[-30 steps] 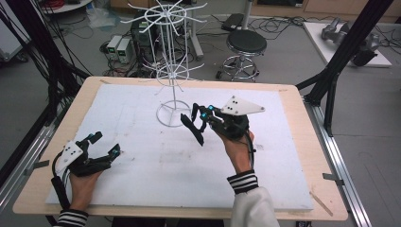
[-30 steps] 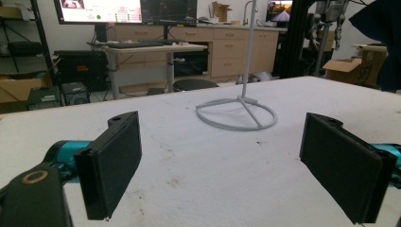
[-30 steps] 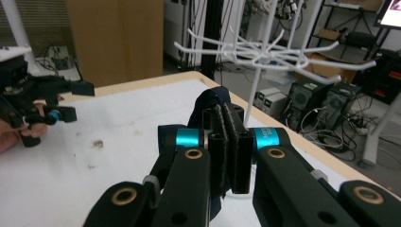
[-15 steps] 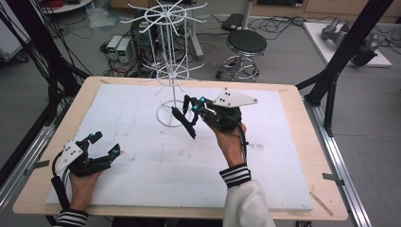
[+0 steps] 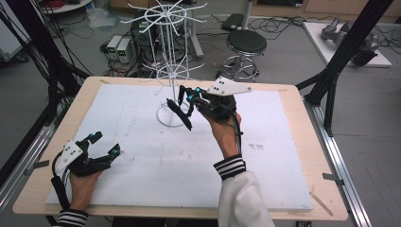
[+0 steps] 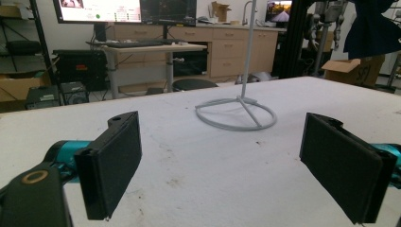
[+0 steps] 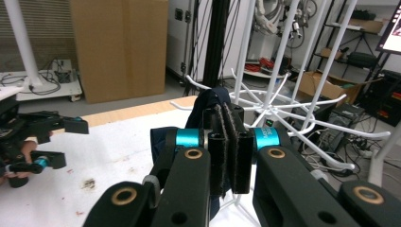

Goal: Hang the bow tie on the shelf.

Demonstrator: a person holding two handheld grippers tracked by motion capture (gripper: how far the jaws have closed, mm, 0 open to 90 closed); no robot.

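done: right gripper (image 7: 229, 142) clenched on a dark cloth strap (image 5: 179, 112), held up beside the white wire rack (image 5: 171, 75) | left: hang it on a hook (none yet reached) | left gripper (image 6: 236, 165) released, idle on table (image 5: 283, 142)

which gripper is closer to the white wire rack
Right. The right gripper holds a dark cloth right beside the rack; the left gripper sits open near the table's front-left corner.

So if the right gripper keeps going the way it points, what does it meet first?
Probably the white wire rack: the right gripper, shut on a dark cloth, points at its lower prongs. Depth is hard to judge.
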